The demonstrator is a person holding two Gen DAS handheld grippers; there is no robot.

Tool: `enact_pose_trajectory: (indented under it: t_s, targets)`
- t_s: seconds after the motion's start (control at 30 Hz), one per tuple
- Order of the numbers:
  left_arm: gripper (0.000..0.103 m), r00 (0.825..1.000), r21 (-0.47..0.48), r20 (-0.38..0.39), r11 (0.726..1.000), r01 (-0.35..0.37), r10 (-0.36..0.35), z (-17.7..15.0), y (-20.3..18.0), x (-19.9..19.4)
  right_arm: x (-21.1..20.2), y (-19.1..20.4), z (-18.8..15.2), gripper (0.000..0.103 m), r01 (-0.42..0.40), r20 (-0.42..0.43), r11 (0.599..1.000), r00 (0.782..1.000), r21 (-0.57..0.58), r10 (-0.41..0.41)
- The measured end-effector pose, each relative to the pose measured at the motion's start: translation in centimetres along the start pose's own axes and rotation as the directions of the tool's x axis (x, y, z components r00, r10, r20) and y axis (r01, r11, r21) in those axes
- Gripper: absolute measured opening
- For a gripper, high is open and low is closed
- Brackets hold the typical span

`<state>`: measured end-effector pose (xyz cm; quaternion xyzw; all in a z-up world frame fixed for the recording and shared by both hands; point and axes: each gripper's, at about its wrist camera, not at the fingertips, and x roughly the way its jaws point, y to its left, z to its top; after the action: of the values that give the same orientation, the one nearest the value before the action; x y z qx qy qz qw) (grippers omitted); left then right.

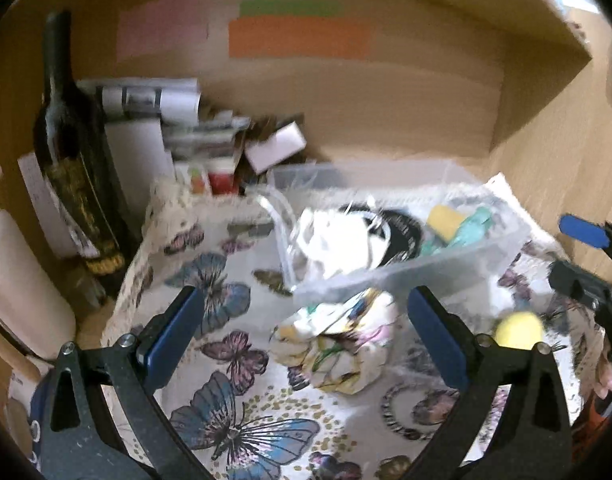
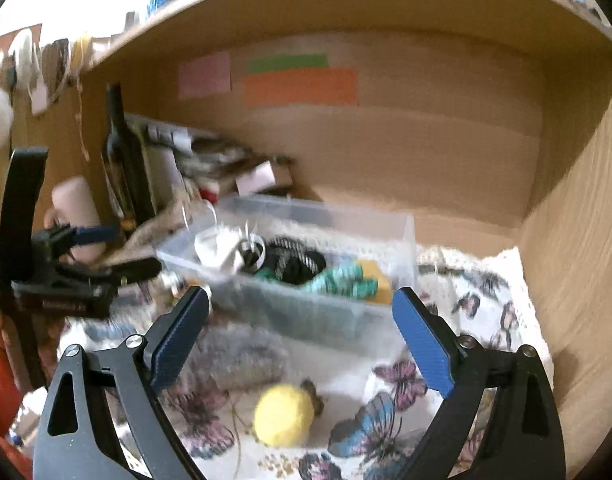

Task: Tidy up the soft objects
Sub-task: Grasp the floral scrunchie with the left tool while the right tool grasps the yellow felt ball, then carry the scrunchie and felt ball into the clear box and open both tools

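Note:
A clear plastic bin (image 1: 410,276) (image 2: 306,312) stands on a butterfly-print cloth (image 1: 242,420) (image 2: 394,400) and holds white, black, teal and yellow soft items. A crumpled patterned cloth (image 1: 338,344) lies just in front of the bin, between the fingers of my open left gripper (image 1: 306,336). A yellow soft ball (image 2: 284,414) (image 1: 520,330) lies on the cloth, below and between the fingers of my open right gripper (image 2: 302,332). A grey fuzzy item (image 2: 242,356) lies left of the ball. Both grippers are empty.
A dark wine bottle (image 1: 72,152) (image 2: 124,156), papers and small boxes (image 1: 210,136) stand at the back left of the wooden cubby. A pale cylinder (image 1: 22,280) stands at the left. Cubby walls (image 2: 578,240) close in on the right.

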<state>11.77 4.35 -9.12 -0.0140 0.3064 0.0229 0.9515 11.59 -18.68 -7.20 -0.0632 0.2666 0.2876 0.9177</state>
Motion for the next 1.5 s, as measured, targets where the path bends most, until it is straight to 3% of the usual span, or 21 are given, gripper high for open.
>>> enact_pose_trajectory:
  t_s: [0.27, 0.33, 0.43, 0.53, 0.57, 0.6, 0.77, 0.97, 1.23, 1.5]
  targets:
    - [0.103, 0.994, -0.075, -0.112, 0.997, -0.004, -0.004, -1.4, 1.8, 3.2, 1.8, -1.1, -3.6, 0.092, -0.045, -0.134, 0.991, 0.989, 0.125, 0.062]
    - [0.101, 0.993, -0.082, -0.119, 0.997, -0.001, -0.008, -1.7, 1.9, 3.5, 2.0, -1.1, -4.1, 0.086, -0.051, -0.155, 0.990, 0.985, 0.134, 0.072]
    - [0.085, 0.990, -0.074, -0.140, 0.997, 0.013, -0.024, -2.0, 1.7, 4.0, 2.5, -0.8, -4.6, 0.066, -0.068, -0.188, 0.989, 0.978, 0.131, 0.092]
    - [0.059, 0.982, -0.059, -0.184, 0.998, 0.026, -0.037, -2.3, 1.4, 4.8, 2.9, -0.5, -5.1, 0.042, -0.077, -0.209, 0.989, 0.973, 0.126, 0.102]
    - [0.045, 0.980, -0.057, -0.192, 0.998, 0.038, -0.048, -2.4, 1.3, 4.9, 3.0, -0.4, -5.3, 0.034, -0.080, -0.214, 0.989, 0.971, 0.126, 0.105]
    - [0.035, 0.978, -0.055, -0.198, 0.997, 0.049, -0.059, -2.5, 1.2, 4.9, 2.9, -0.4, -5.3, 0.034, -0.077, -0.210, 0.989, 0.972, 0.126, 0.103]
    - [0.019, 0.981, -0.059, -0.180, 0.996, 0.065, -0.074, -2.7, 1.0, 4.0, 2.0, -0.7, -4.7, 0.034, -0.069, -0.167, 0.990, 0.982, 0.121, 0.089]
    - [0.014, 0.986, -0.081, -0.127, 0.992, 0.098, -0.107, -2.6, 0.7, 1.6, 1.2, -1.3, -3.7, 0.033, -0.061, -0.121, 0.990, 0.990, 0.128, 0.076]
    - [0.013, 0.994, -0.030, -0.015, 0.994, 0.104, -0.105, -0.8, -0.8, -2.3, -0.3, -1.9, -1.9, 0.033, -0.051, -0.026, 0.989, 0.998, 0.140, 0.055]
    - [0.013, 0.989, -0.001, 0.077, 0.992, 0.123, -0.123, 1.9, -1.5, -3.9, -1.4, -2.0, 0.8, 0.033, -0.046, 0.065, 0.991, 0.997, 0.129, 0.037]
